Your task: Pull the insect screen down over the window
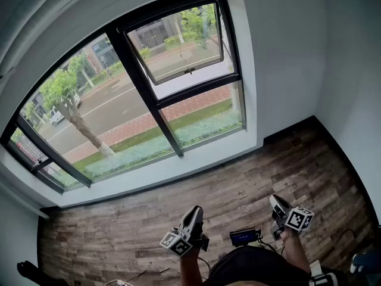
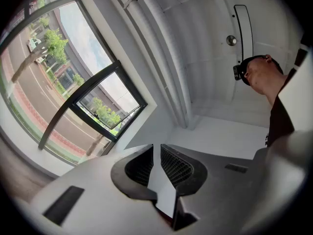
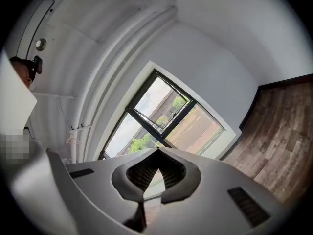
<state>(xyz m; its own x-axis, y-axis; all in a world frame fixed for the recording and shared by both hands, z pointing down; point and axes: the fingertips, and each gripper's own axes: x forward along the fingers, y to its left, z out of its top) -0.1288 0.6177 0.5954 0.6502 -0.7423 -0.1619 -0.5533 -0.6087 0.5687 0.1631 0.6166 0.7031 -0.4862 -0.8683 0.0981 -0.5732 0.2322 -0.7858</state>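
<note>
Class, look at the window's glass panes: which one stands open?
The upper right sash, with a handle on its bottom rail: it tilts outward at the bottom, while the other panes sit flush in the frame.

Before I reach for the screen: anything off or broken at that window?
Nothing looks broken or spilled. One thing stands out: the upper right sash of the window stands tilted open, while the other panes sit flush. No screen is drawn over the glass yet.
</note>
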